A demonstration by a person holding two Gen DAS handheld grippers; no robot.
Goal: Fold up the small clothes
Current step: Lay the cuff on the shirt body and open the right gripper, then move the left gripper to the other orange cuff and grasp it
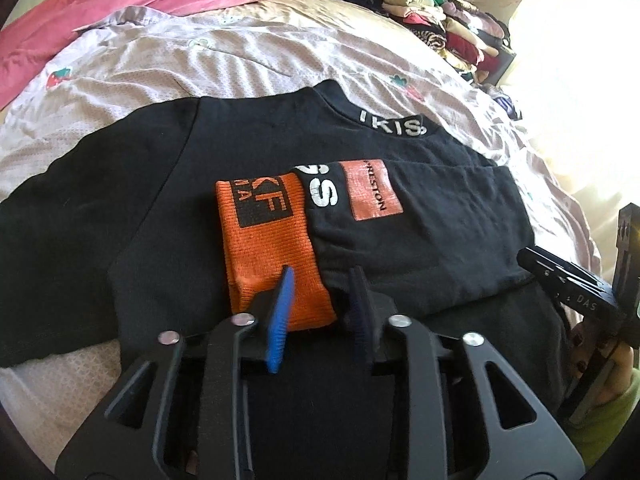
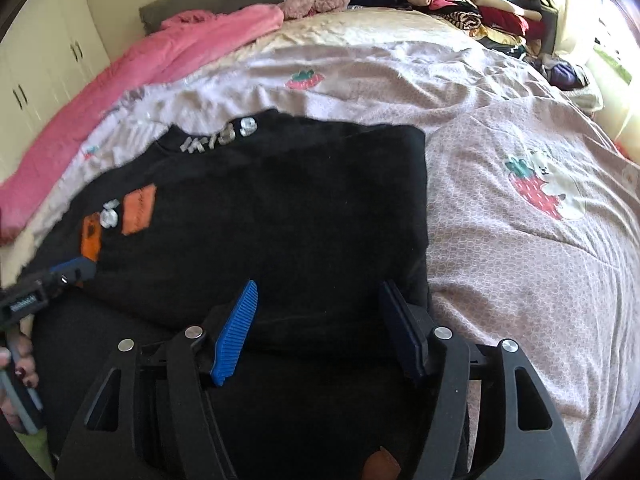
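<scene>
A black sweatshirt with a lettered collar lies flat on the bed, its right sleeve folded across the chest. The sleeve ends in an orange cuff. My left gripper is open, its fingers straddling the cuff's near right corner, just above the cloth. My right gripper is open wide over the near edge of the folded right side of the sweatshirt and holds nothing. The right gripper also shows in the left wrist view, and the left gripper shows in the right wrist view.
The bed has a pale pink cover with strawberry prints. A pink garment lies at the far left. A stack of folded clothes stands at the far right corner. White cupboards stand to the left.
</scene>
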